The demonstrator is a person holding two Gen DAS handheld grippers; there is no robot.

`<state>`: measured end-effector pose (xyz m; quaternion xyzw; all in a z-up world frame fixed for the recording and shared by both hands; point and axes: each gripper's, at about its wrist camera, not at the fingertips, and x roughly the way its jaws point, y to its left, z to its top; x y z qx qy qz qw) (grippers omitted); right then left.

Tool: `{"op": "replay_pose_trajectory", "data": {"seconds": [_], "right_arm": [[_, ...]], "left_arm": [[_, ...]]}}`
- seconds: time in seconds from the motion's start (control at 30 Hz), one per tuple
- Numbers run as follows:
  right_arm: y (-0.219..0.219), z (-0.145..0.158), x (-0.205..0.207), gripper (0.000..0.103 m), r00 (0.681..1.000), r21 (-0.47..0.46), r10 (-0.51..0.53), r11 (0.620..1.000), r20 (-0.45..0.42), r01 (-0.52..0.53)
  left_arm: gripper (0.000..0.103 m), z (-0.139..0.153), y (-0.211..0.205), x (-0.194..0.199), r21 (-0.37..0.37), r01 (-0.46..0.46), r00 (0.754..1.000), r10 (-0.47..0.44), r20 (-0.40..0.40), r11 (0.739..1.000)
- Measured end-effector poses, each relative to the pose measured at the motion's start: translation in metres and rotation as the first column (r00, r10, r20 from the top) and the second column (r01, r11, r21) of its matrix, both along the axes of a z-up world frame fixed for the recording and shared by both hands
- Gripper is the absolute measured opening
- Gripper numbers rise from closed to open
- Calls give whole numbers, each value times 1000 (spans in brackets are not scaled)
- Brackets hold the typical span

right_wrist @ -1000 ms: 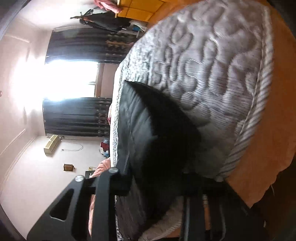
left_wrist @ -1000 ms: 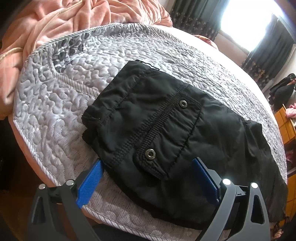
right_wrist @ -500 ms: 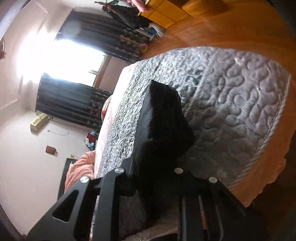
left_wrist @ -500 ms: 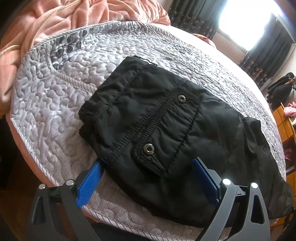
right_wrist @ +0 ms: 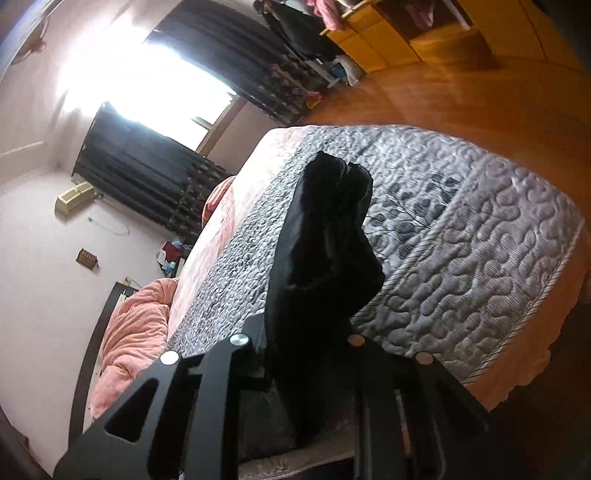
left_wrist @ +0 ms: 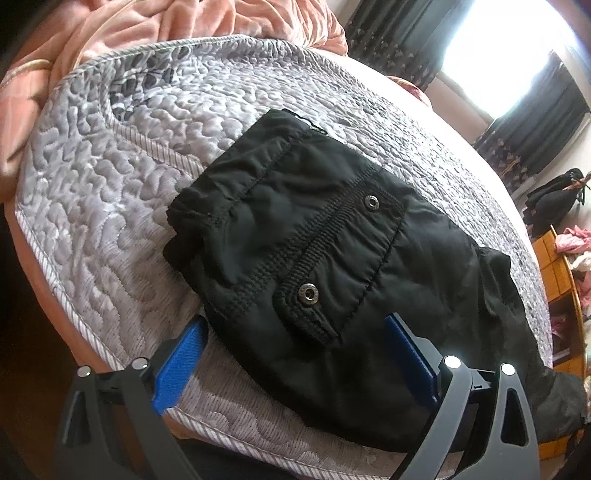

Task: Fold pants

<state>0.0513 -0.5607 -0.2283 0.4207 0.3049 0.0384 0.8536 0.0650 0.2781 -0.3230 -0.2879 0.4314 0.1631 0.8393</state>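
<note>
Black pants (left_wrist: 317, 266) are seen lying on the grey quilted bedspread (left_wrist: 110, 206) of a bed, near its edge, folded into a compact bundle with the waistband end toward the pink blanket (left_wrist: 110, 33). A flap pocket faces up, with two metal snaps (left_wrist: 308, 293) set along a ribbed seam. A looser part of the garment trails off to the right and hangs past the bed edge.

Left hand-held gripper (left_wrist: 295, 354): held low at the near edge of the bed, jaws spread wide. Blue pads (left_wrist: 181, 354) are seen on either side of the bundle's near end; the cloth lies between them, not pinched. The left pad sits over bare bedspread just beside the pants, the right pad over or against black fabric (contact cannot be told).

Right hand-held gripper (right_wrist: 306, 354): closed on the pants (right_wrist: 325, 251). A thick fold of black cloth is clamped between the black fingers and stands up out of them, its bunched end raised above the bedspread (right_wrist: 461, 236). The fingertips themselves are hidden by the fabric.

Surroundings, right view: wooden floor (right_wrist: 461, 92) beyond the bed, yellow cabinets (right_wrist: 388, 40) at top, dark curtains (right_wrist: 147, 166) flanking a bright window (right_wrist: 147, 85). The pink blanket (right_wrist: 136, 321) is bunched at the far end of the bed. In the left view, the curtains and window are seen at upper right, overexposed
</note>
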Motion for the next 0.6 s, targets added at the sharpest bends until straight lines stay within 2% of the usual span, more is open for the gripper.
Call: {"op": "replay_pose_trajectory", "data": {"seconds": [0.13,0.6], "right_arm": [[11,11,2,17,1000,-54,14,998,2,-14],[40,35,6,17,999,-140,49,989,14,-47]], "left_arm": [[96,-1,2,-2,-13,-8,1000,8,4,1000],[96,-4,6,-5,-51,-17,1000,18,12,999]]}}
